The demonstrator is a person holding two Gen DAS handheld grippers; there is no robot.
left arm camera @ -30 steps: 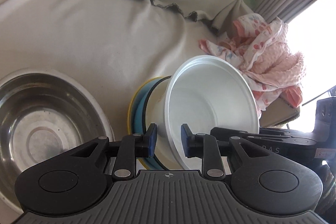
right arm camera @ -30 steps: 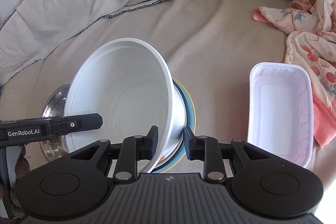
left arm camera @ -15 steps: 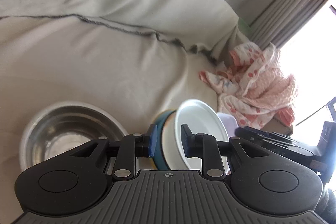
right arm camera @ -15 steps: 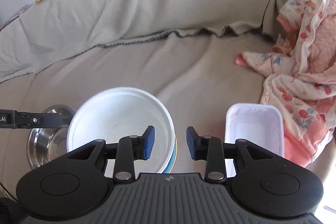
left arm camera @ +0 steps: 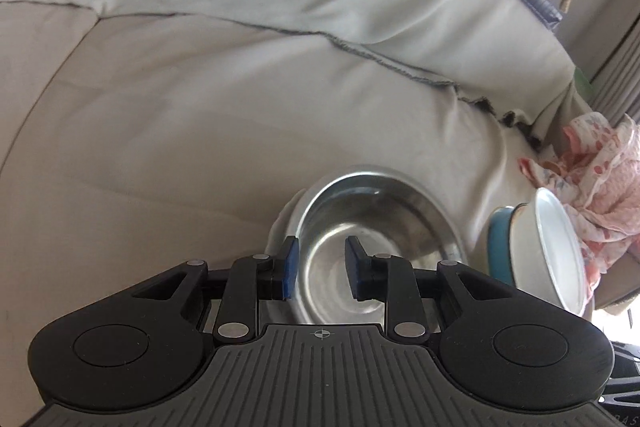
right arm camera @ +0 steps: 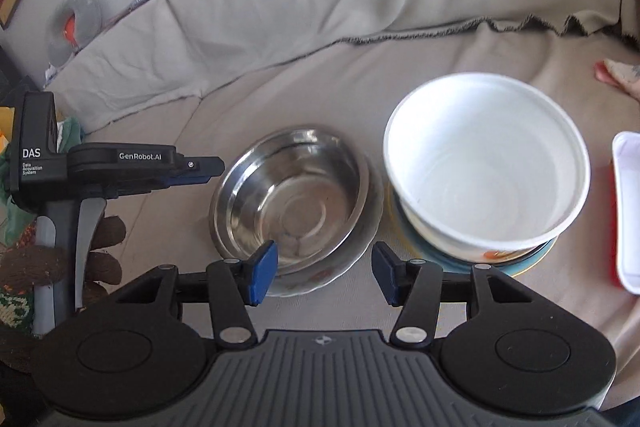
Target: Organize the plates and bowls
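A steel bowl (right arm camera: 292, 203) sits on a white plate (right arm camera: 344, 267) on the beige cover. To its right a white bowl (right arm camera: 484, 167) stands upright on a blue plate with a yellow rim (right arm camera: 532, 259). My right gripper (right arm camera: 324, 275) hovers just in front of the steel bowl; its jaws are opening and nothing is between them. My left gripper (left arm camera: 320, 269) points at the steel bowl (left arm camera: 372, 227) with a narrow gap and holds nothing. In the right wrist view the left gripper (right arm camera: 200, 167) reaches in from the left. The white bowl (left arm camera: 552, 251) and blue plate (left arm camera: 498, 247) lie to the right.
A white rectangular tray (right arm camera: 626, 207) lies at the far right. A pink patterned cloth (left arm camera: 592, 195) is heaped behind the white bowl. A gloved hand (right arm camera: 104, 247) holds the left gripper's handle. The sofa's draped backrest (right arm camera: 320, 7) rises behind the dishes.
The white bowl was tilted with my right jaws on its rim; it now stands upright on the stack and those jaws have spread. Both grippers swung left toward the steel bowl.
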